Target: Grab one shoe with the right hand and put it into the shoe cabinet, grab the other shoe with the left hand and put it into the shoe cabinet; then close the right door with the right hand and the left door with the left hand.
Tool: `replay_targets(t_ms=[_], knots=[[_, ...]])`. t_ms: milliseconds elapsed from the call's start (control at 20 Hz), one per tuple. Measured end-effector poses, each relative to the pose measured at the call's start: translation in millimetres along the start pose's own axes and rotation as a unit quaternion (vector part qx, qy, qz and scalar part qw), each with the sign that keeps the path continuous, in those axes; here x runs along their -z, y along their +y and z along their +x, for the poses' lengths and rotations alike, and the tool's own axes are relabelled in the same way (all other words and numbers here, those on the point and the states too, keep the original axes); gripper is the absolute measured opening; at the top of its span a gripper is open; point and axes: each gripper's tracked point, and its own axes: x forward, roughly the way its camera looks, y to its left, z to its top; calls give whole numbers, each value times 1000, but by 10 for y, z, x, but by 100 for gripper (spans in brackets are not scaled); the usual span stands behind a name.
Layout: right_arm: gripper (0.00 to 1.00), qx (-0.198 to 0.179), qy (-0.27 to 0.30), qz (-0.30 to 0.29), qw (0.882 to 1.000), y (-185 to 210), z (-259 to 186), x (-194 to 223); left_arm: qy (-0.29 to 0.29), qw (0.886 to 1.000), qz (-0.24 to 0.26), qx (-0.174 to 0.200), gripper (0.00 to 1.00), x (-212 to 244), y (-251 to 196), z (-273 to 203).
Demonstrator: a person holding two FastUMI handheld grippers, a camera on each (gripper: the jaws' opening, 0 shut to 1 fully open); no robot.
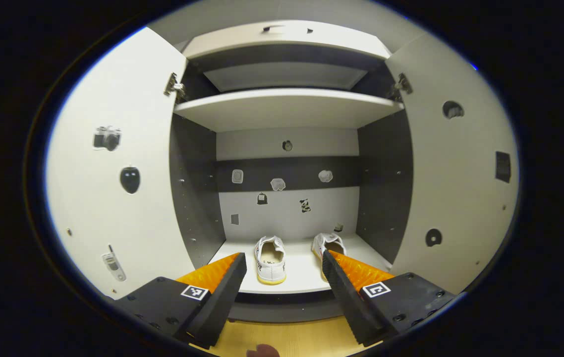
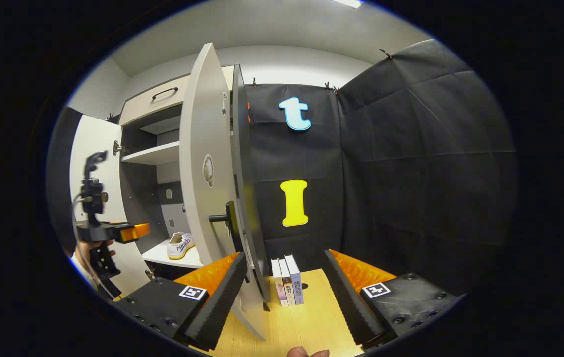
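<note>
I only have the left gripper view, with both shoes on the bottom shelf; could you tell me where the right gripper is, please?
Observer: The right gripper is open, off to the outer side of the right door, near that door's handle.
Operator: Thank you. Is anything near it on the floor?
Observer: Yes, three books stand upright just ahead of its fingers, against the black cloth wall.
Operator: And what tops the cabinet?
Observer: A drawer with a dark handle.

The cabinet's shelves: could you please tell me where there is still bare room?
The upper shelf is bare. On the bottom shelf, bare strips lie between the left shoe and right shoe and beside each wall.
</note>
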Motion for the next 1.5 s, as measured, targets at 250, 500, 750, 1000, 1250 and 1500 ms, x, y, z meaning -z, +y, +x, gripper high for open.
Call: replay_targets(t_ms=[250,500,750,1000,1250,1500], knots=[[98,-6,9,-1,1000,3,212,75,-8,999,-32,7,96,-2,6,-814],[98,-9,-10,-9,1000,-8,355,-39,-4,999,-21,-26,97,141,256,-1359],[98,-8,-17,-23,1000,97,428,-25,29,999,-32,0,97,476,275,-1604],[97,8,-29,-35,999,177,403,-18,26,999,-31,10,97,501,459,-1650],[100,18,-33,-37,999,359,341,11,22,999,-31,14,97,533,626,-1736],[98,-5,-26,-16,1000,758,289,98,19,999,-38,11,97,544,779,-1784]])
